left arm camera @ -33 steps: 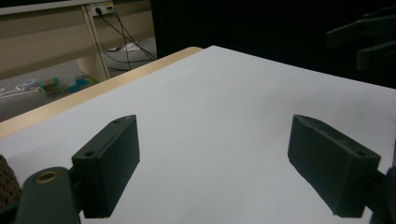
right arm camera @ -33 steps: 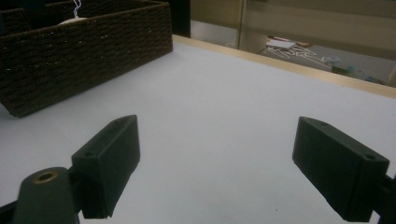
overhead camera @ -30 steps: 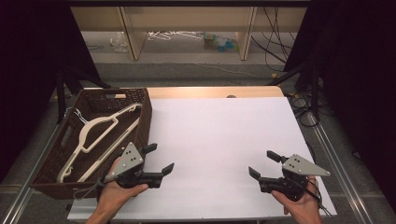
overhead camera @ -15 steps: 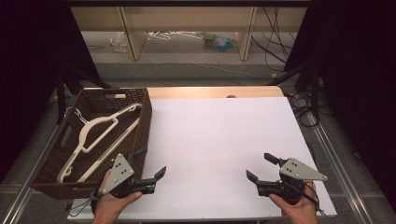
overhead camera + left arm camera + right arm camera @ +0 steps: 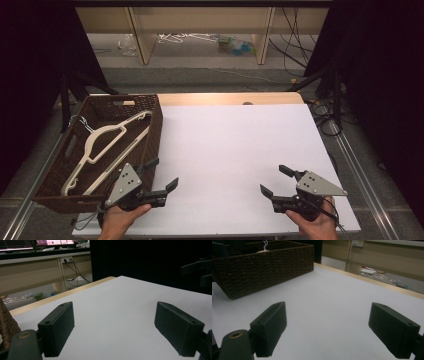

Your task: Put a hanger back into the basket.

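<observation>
A dark wicker basket [image 5: 150, 107] stands at the table's left side and holds cream plastic hangers [image 5: 102, 142]. My left gripper [image 5: 161, 174] hovers low over the white tabletop just right of the basket's near corner, open, with nothing between its jaws [image 5: 116, 330]. At the front right, my right gripper [image 5: 274, 180] is open too and holds nothing [image 5: 328, 330]. In the right gripper view the basket [image 5: 269, 267] lies ahead on the left, with a hanger hook [image 5: 264, 245] poking above its rim.
The white tabletop [image 5: 240, 145] stretches between both grippers, with a wooden strip [image 5: 230, 98] along its far edge. Behind the table are wooden shelf legs, loose hangers on the floor [image 5: 182, 37] and cables [image 5: 295, 55]. Metal rails run along both sides.
My left gripper has drawn back toward the near edge and lowered, staying open. The right gripper has shifted slightly toward the near edge.
</observation>
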Demonstrator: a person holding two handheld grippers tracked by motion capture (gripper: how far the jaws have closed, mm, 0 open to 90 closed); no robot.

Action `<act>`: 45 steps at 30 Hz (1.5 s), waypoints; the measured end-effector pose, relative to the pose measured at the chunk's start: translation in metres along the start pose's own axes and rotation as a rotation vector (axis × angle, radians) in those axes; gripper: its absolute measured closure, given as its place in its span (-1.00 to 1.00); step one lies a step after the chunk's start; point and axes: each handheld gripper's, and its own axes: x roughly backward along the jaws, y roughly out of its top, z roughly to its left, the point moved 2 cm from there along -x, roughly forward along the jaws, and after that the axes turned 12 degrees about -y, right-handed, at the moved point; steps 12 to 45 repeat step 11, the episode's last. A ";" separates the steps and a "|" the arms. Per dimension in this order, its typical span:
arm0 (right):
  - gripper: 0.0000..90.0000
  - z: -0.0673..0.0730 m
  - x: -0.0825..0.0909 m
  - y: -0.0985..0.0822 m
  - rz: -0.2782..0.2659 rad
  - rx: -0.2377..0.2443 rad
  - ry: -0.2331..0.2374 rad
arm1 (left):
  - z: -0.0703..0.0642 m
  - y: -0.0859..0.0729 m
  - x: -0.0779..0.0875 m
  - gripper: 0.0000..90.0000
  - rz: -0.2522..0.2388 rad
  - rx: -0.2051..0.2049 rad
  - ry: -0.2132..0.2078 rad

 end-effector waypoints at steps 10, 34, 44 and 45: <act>-0.64 -0.001 -0.001 -0.002 0.010 0.004 -0.002 | -0.002 0.000 -0.002 -0.64 0.012 -0.012 -0.010; -0.64 -0.001 -0.001 -0.002 0.009 0.005 -0.004 | -0.002 -0.001 -0.002 -0.64 0.013 -0.011 -0.011; -0.64 -0.001 -0.001 -0.002 0.009 0.005 -0.004 | -0.002 -0.001 -0.002 -0.64 0.013 -0.011 -0.011; -0.64 -0.001 -0.001 -0.002 0.009 0.005 -0.004 | -0.002 -0.001 -0.002 -0.64 0.013 -0.011 -0.011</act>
